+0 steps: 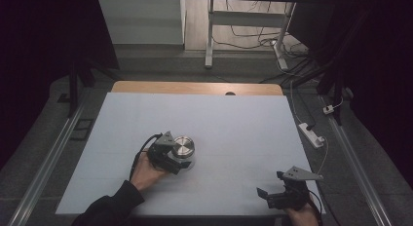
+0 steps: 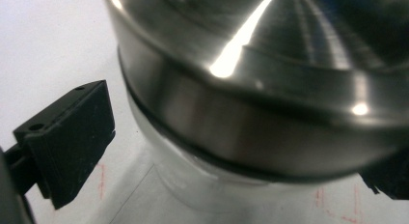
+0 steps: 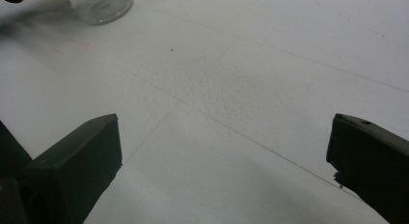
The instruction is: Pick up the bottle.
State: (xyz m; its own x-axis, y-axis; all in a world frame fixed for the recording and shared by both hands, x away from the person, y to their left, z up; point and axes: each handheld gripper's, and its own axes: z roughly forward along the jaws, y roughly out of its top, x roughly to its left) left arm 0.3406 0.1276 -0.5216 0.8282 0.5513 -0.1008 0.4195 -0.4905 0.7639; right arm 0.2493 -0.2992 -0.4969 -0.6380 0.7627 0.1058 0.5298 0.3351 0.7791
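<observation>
A shiny metal lid (image 2: 270,89) on a clear jar (image 2: 193,185) fills the upper right, between the left gripper's (image 2: 231,161) spread black jaws.

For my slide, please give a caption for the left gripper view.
Left gripper open around a jar's steel lid on the white table.

Wide bare table (image 1: 234,123) ahead of your right gripper (image 1: 272,194), nothing blocking. Only the jar (image 1: 183,149) stands there, wedged between your left gripper (image 1: 178,155) jaws.
</observation>
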